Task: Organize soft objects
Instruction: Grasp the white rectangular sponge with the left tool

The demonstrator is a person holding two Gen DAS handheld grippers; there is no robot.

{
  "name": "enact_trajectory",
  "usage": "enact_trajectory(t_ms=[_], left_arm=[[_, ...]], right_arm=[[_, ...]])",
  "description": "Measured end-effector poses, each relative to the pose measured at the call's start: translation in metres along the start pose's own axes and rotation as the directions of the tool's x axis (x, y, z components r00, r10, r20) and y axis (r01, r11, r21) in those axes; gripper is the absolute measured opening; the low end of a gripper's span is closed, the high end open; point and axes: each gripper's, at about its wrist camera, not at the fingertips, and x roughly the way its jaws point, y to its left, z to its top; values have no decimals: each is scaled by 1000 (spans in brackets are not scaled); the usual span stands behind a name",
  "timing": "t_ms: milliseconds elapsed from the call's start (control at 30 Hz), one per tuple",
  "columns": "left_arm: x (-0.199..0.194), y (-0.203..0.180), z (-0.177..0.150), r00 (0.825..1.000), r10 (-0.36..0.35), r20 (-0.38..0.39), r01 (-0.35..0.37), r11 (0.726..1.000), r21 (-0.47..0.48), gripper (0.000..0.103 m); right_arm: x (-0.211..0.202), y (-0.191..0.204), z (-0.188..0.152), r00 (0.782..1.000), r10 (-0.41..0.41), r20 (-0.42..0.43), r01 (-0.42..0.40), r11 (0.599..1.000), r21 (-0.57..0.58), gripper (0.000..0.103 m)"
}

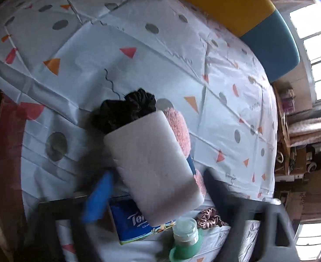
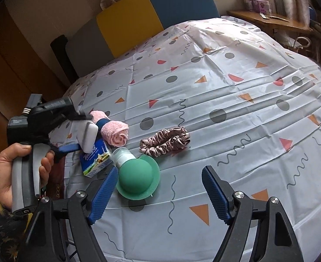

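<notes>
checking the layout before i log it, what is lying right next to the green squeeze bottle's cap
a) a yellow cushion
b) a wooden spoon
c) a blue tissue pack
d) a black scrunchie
c: in the right wrist view the blue tissue pack sits beside the cap of the green squeeze bottle.

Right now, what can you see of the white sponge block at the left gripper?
The white sponge block is a thick rectangular slab with rounded corners and a matte, foam-like surface, faintly smudged. It sits between the left gripper fingers, tilted, above the blue Tempo tissue pack and beside the rolled pink towel. From the left wrist it hides part of the towel and the black scrunchie. Whether the pads press it, or it rests on the pack, is unclear.
</notes>
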Motion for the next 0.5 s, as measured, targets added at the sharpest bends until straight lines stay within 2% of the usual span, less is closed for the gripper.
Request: enact_trajectory(t_ms=[67, 167, 300, 400, 500], left_arm=[[-1, -1, -4, 1000, 9, 8, -9, 999, 39, 65], [-15, 1, -16, 999, -15, 28, 13, 996, 87, 64], [-41, 2, -43, 998, -13, 68, -1, 978, 210, 64], [-58, 2, -72, 997, -13, 78, -12, 950, 313, 64], [-74, 4, -112, 995, 1, 100, -43, 907, 420, 64]], right_arm=[[0, 0, 0, 1000, -4, -1, 4, 1000, 1, 80], [0, -3, 1, 1000, -5, 4, 5, 1000, 10, 80], [0, -5, 1, 1000, -17, 4, 17, 1000, 16, 80], [0, -6, 0, 999, -32, 3, 32, 999, 16, 80], [1, -8, 0, 999, -47, 4, 47, 999, 18, 80]])
